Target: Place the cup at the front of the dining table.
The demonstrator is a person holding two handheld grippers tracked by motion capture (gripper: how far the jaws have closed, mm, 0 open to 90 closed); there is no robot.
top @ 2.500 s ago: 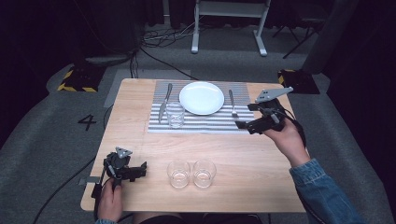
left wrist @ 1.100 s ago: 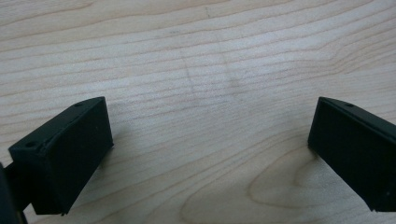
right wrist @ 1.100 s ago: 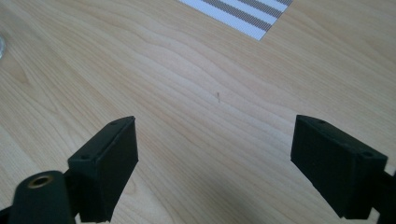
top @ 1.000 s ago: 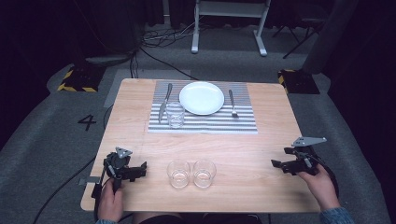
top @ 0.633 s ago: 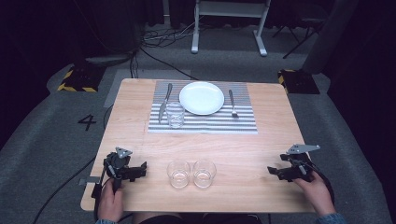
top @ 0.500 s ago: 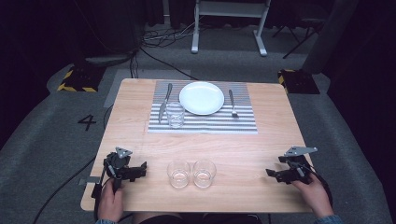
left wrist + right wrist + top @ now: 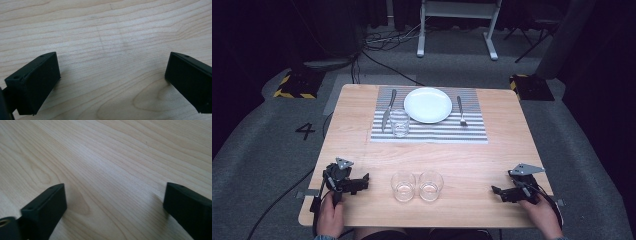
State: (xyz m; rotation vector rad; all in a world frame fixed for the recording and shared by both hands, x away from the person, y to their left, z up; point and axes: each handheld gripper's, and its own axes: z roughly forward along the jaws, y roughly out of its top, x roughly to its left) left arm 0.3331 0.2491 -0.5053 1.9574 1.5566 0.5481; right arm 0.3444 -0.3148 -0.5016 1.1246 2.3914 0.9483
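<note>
Person's hands (image 7: pixel 331 216) cut off (bottom edge); table (image 7: pixel 492 160) fully visible.

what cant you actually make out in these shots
- High view: whether the three glasses hold any liquid; too small and clear to tell.
- High view: the knife and fork detail; too small.
- High view: both forearms, cut off by the bottom edge.
- Left gripper view and right gripper view: too close to the table to place either gripper on it; the jaws are cut by the frame edges.

Left hand-held gripper (image 7: pixel 362 183) and right hand-held gripper (image 7: pixel 498 192) both gape wide
</note>
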